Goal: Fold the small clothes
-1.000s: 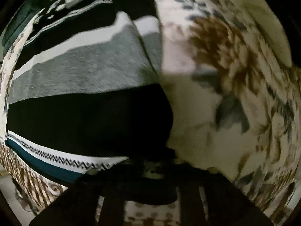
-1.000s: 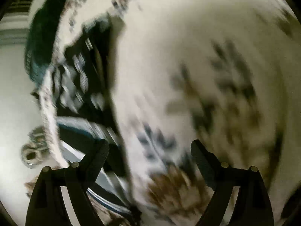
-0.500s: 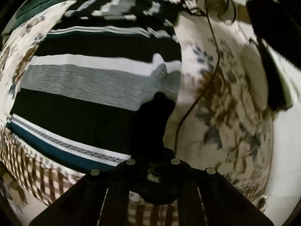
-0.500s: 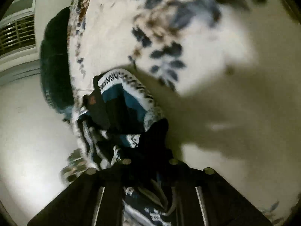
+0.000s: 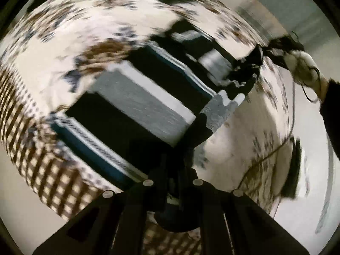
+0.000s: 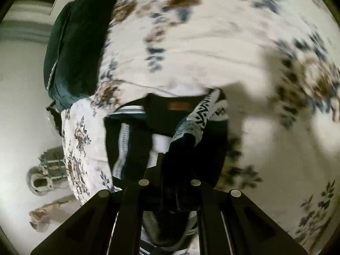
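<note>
A striped knit sweater [image 5: 144, 99] in black, grey, white and teal lies across a floral bedspread [image 5: 70, 31]. My left gripper [image 5: 173, 165] is shut on the sweater's black edge and lifts it off the bed. In the left wrist view the right gripper [image 5: 252, 63] pinches the sweater's far edge, with a person's hand [image 5: 303, 68] behind it. In the right wrist view my right gripper [image 6: 170, 161] is shut on a bunched fold of the sweater [image 6: 191, 123], whose zigzag band and brown neck label [image 6: 179, 106] show above the fingers.
A dark green cushion [image 6: 72, 48] lies at the bed's far left edge. A thin black cable [image 5: 284, 144] trails over the bedspread on the right. A checked brown blanket [image 5: 42, 159] hangs at the bed's left side. Pale floor [image 6: 19, 127] with small objects lies beyond the bed.
The right gripper went from open over the bedspread to shut on the sweater. Both grippers have lifted and swung sideways with the sweater, and the left view has rolled.
</note>
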{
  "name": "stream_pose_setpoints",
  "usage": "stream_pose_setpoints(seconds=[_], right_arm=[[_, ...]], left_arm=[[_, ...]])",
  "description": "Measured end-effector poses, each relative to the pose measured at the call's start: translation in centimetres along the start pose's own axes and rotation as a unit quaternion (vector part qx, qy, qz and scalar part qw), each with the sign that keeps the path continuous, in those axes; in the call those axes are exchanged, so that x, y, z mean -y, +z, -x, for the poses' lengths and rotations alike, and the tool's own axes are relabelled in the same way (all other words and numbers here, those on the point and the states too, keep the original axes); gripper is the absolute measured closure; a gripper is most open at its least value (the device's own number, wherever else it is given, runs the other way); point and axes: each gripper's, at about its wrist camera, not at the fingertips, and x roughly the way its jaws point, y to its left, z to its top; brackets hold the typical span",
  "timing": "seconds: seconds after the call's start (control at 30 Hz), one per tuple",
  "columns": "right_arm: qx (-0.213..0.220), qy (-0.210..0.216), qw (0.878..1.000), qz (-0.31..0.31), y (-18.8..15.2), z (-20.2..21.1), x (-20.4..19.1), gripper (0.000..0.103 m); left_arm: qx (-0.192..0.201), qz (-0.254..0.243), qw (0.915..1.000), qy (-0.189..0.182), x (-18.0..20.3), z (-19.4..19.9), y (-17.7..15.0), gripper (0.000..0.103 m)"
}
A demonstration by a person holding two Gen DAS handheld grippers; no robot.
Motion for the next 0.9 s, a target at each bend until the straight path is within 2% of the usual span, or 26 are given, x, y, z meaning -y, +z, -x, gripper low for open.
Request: stream_pose_setpoints(seconds=[0.07,0.17,0.33,0.4,0.47,0.53,0.6,0.67,0.7,0.73,0.77,0.83,0.9], right_arm=[[-0.006,-0.015,1.000,0.014,0.7,-1.7,-4.2,0.095],[-0.015,-0.048,0.998,0.040,1.9,-6.4,-11.2,0.095],[-0.024,-0.106,0.992,0.066,2.8,-15.4,-20.0,0.095],[-0.025,-0.134,0.988,0.074,2.9,-18.8,-22.1,0.095],[-0.028,-0.155,0.985,0.073,2.9,-21.6,-23.2,0.095],[-0.032,-0.177,0.981,0.068,2.8,-23.6,-23.4,0.094],[-0.040,-0.176,0.982,0.048,2.5,-24.8,-23.0,0.087],[-0.050,-0.141,0.988,0.035,1.9,-24.6,-22.7,0.057],[-0.055,-0.117,0.991,0.033,1.3,-24.2,-22.5,0.050],[-0.054,-0.104,0.993,0.030,0.6,-23.5,-22.5,0.041],[-0.049,-0.092,0.994,0.028,-0.3,-22.5,-22.1,0.040],[-0.045,-0.076,0.995,0.036,-3.1,-20.4,-21.4,0.040],[-0.040,-0.081,0.994,0.054,-6.9,-18.2,-20.2,0.039]], left_arm=[[-0.003,0.033,0.9994,-0.011,-3.4,0.2,1.4,0.098],[-0.004,0.063,0.9978,-0.021,-7.3,-0.2,2.9,0.098],[-0.013,0.115,0.9926,-0.035,-13.9,-2.2,5.3,0.098],[-0.016,0.138,0.9896,-0.039,-16.6,-3.4,6.1,0.098],[-0.033,0.147,0.9874,-0.048,-18.7,-4.9,6.7,0.094],[-0.057,0.149,0.9864,-0.039,-20.8,-6.3,7.0,0.093],[-0.078,0.149,0.9852,-0.034,-22.8,-7.0,7.1,0.090],[-0.079,0.149,0.9844,-0.049,-24.2,-6.5,7.1,0.071],[-0.079,0.146,0.9847,-0.053,-24.7,-6.1,7.2,0.065],[-0.080,0.141,0.9853,-0.054,-24.9,-5.7,7.4,0.053],[-0.079,0.137,0.9856,-0.059,-25.0,-5.4,7.5,0.047],[-0.085,0.122,0.9850,-0.087,-24.8,-4.9,8.2,0.047],[-0.084,0.099,0.9880,-0.083,-24.0,-4.8,8.9,0.047]])
